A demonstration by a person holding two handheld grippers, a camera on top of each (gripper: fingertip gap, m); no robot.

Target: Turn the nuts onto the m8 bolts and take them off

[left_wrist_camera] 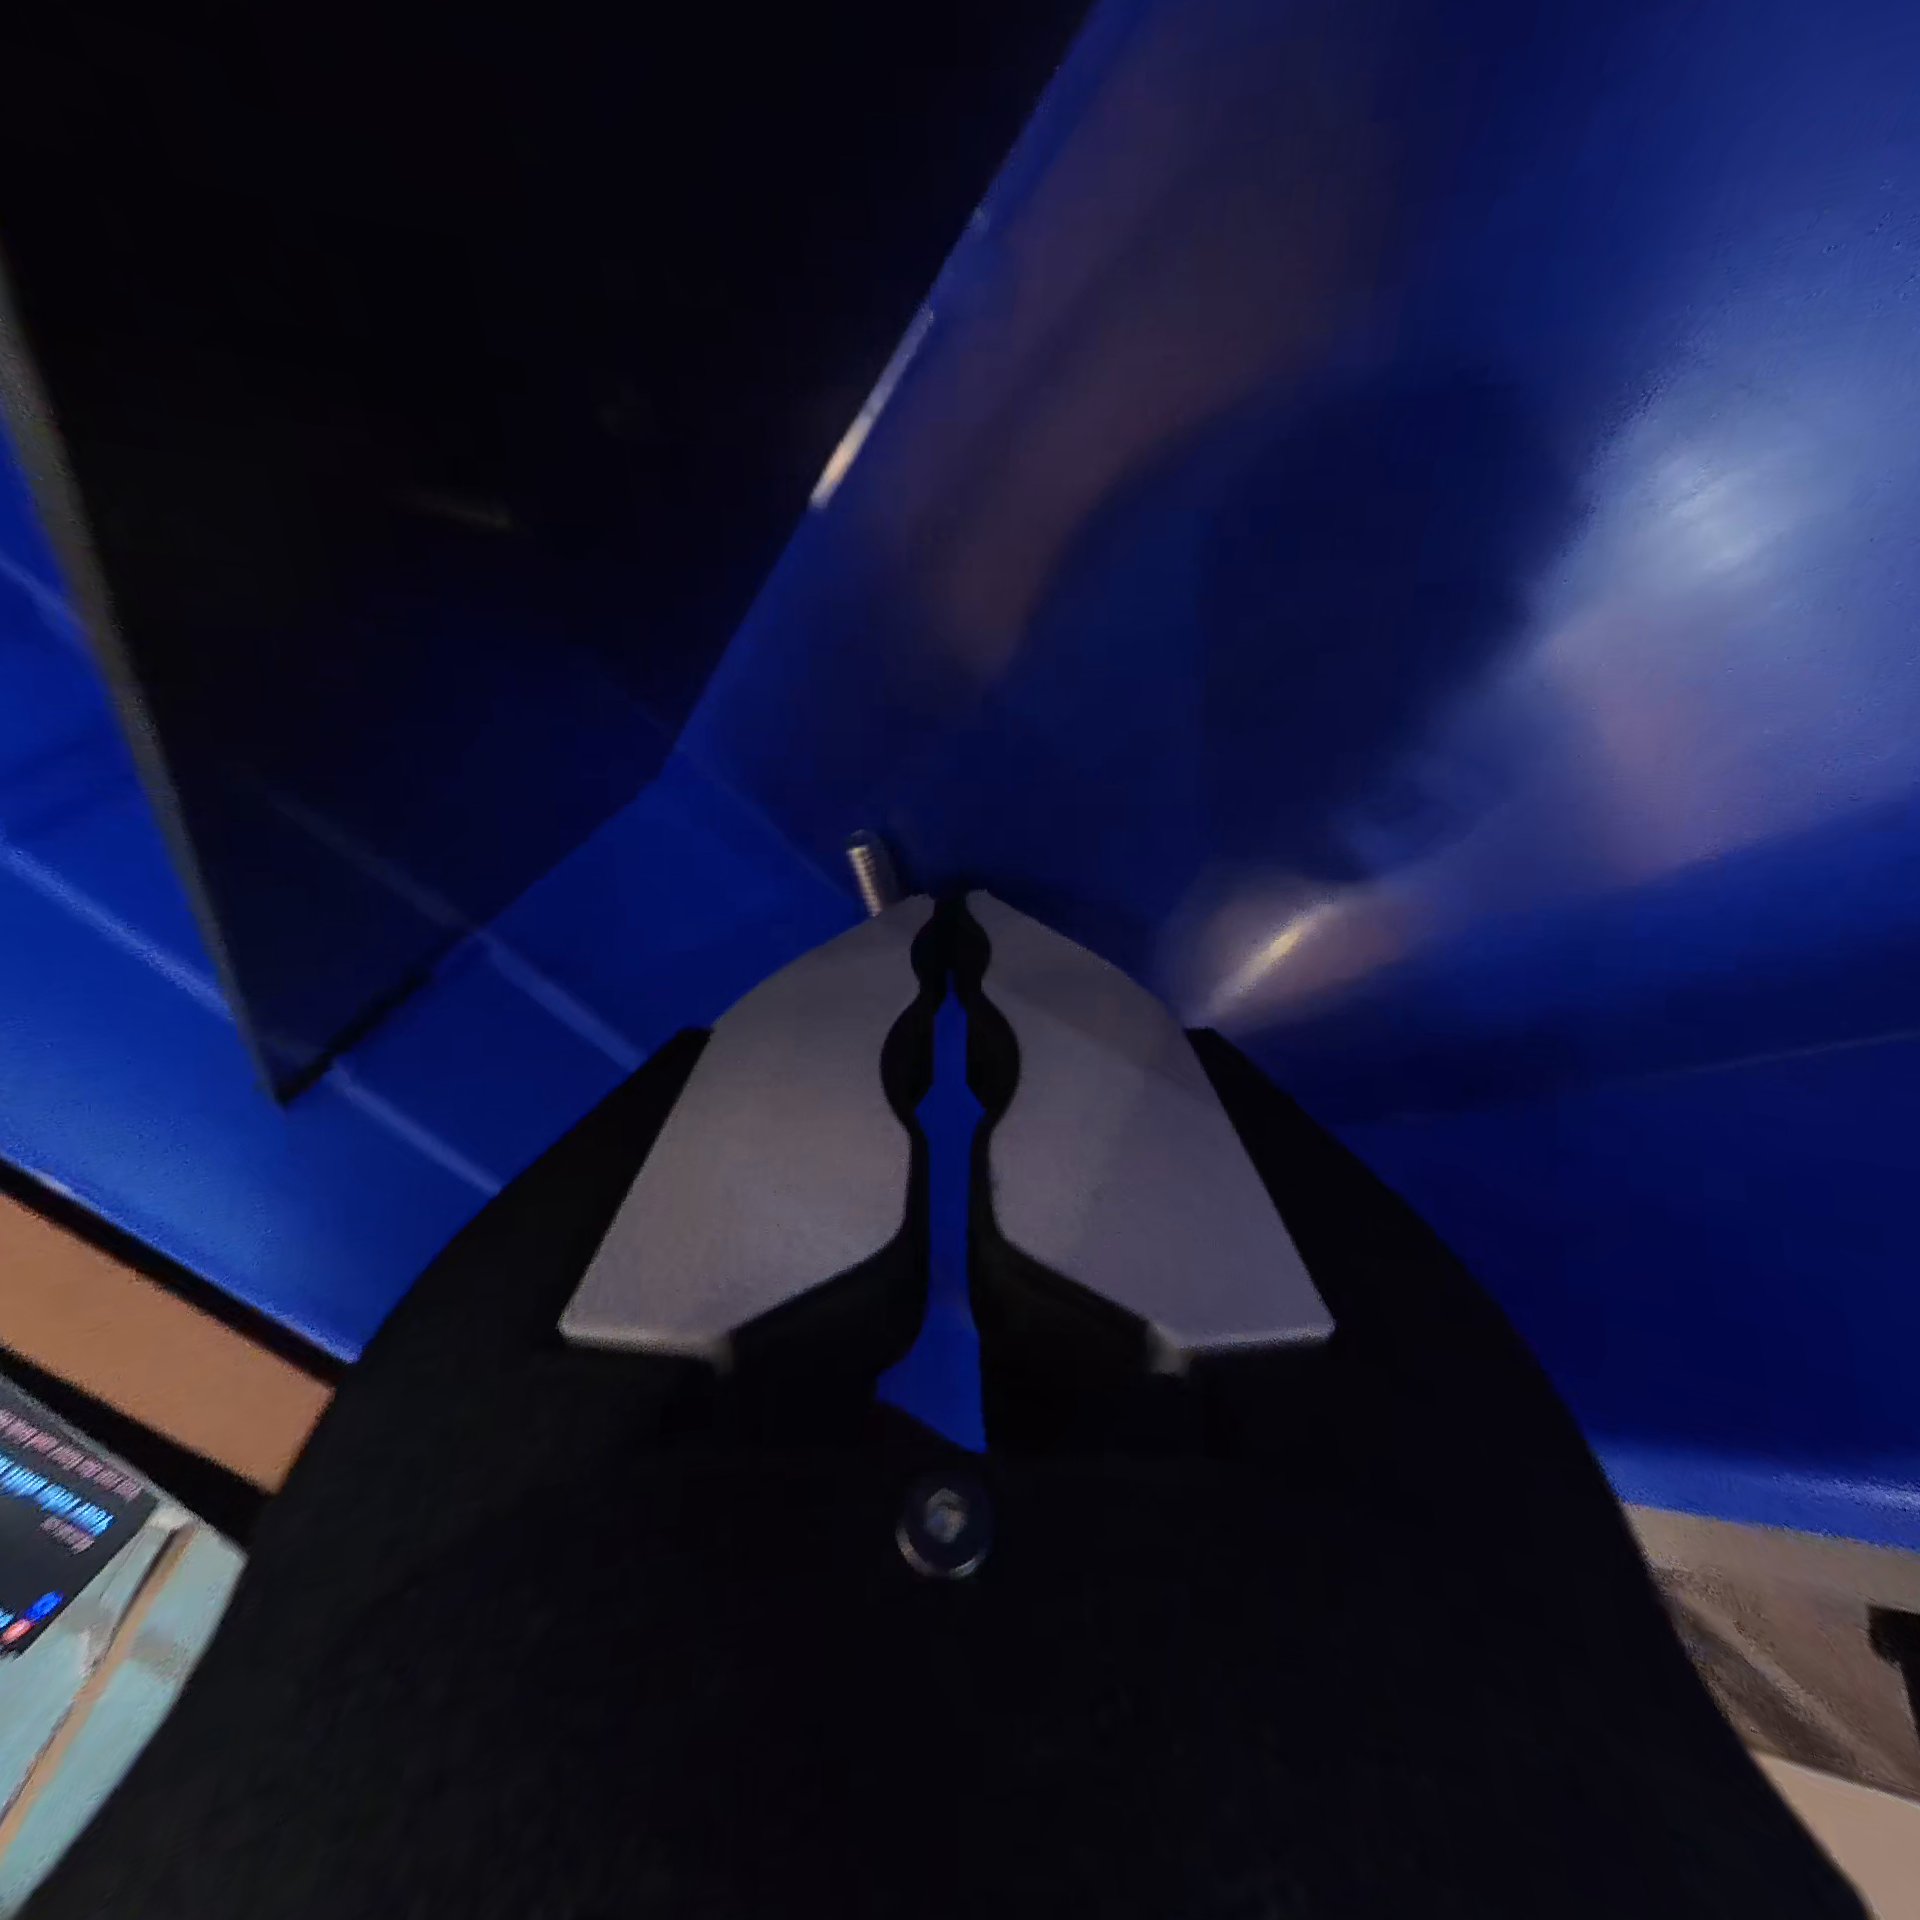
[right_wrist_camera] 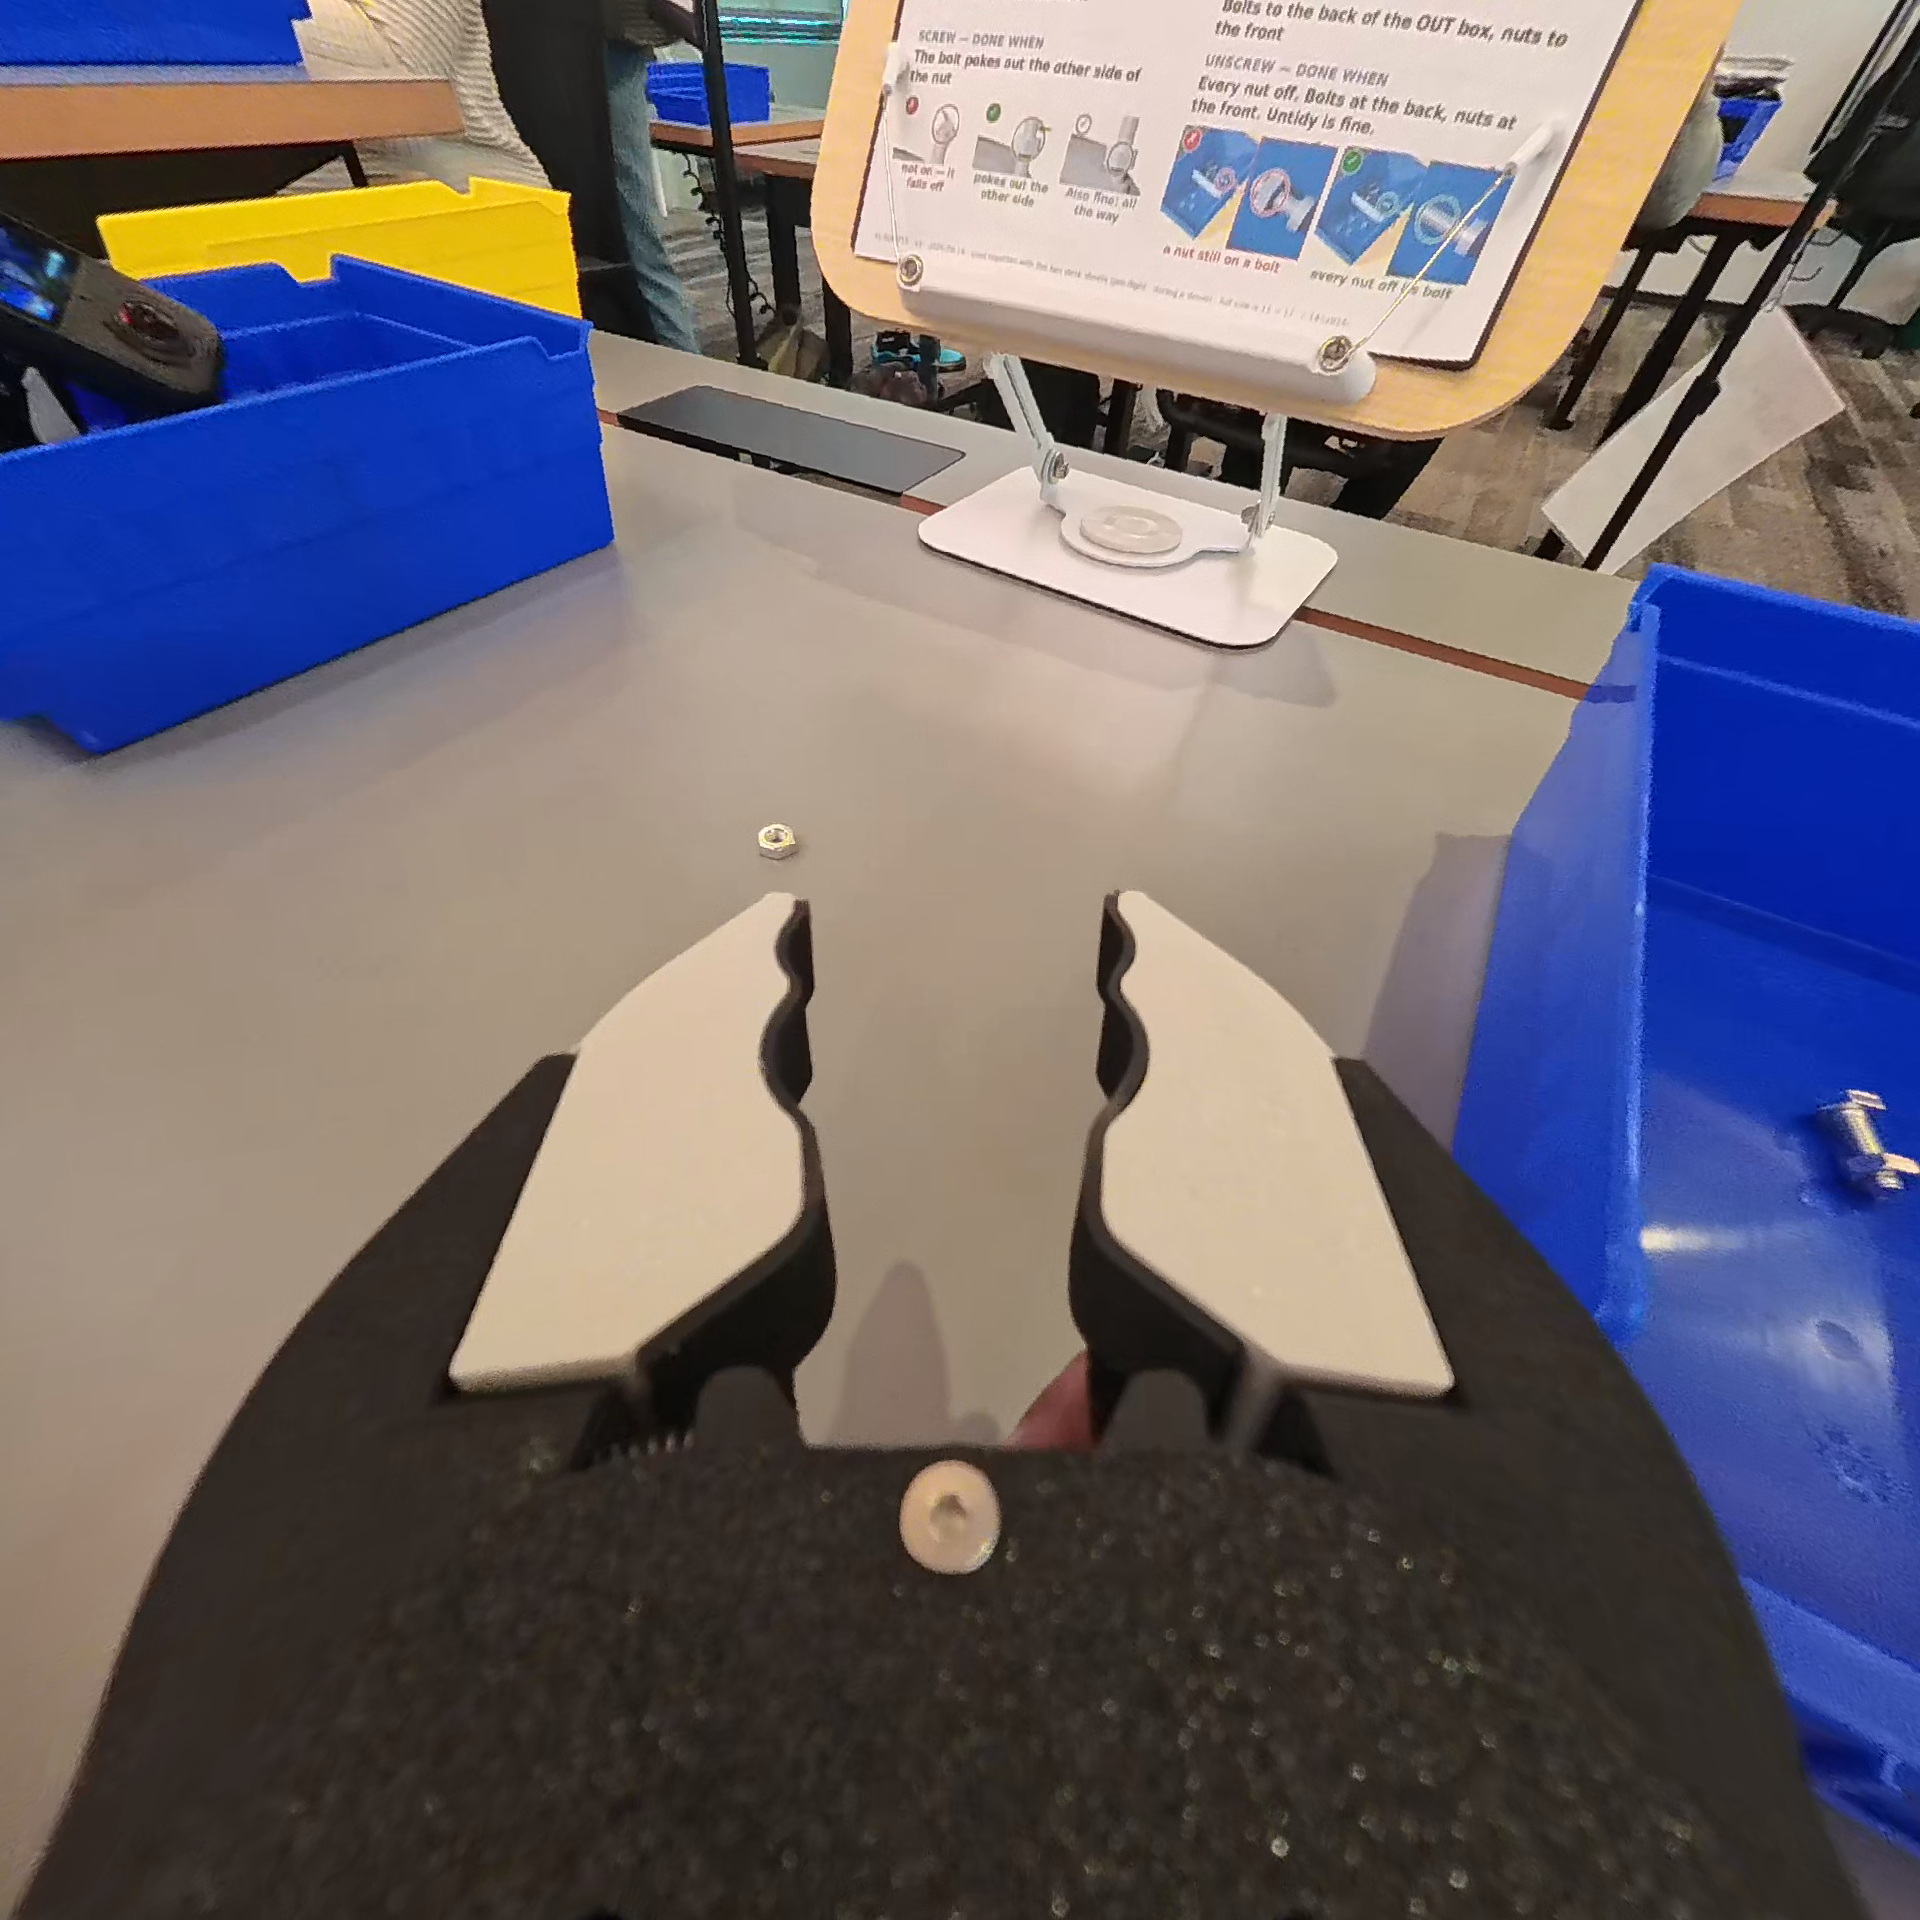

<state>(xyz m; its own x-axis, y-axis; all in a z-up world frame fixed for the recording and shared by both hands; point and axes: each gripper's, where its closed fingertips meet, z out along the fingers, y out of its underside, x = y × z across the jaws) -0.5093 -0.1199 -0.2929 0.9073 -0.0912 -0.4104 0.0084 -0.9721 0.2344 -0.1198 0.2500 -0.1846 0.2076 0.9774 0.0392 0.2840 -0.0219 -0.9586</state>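
My left claw [left_wrist_camera: 951, 914] is reaching deep into a blue bin [left_wrist_camera: 1455, 623], tips pinched together; a bolt [left_wrist_camera: 865, 871] is poking out at 11 o'clock of them, grip unclear. My right claw [right_wrist_camera: 951, 914] is hovering wide open and empty over the table [right_wrist_camera: 416, 935], 1 nut [right_wrist_camera: 777, 841] lying at 11 o'clock. Another bolt [right_wrist_camera: 1865, 1146] is sitting in the bin [right_wrist_camera: 1714, 1039] at 3 o'clock.

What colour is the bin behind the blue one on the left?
Yellow. The bin sits just behind the blue bin, and the right wrist view shows it best.
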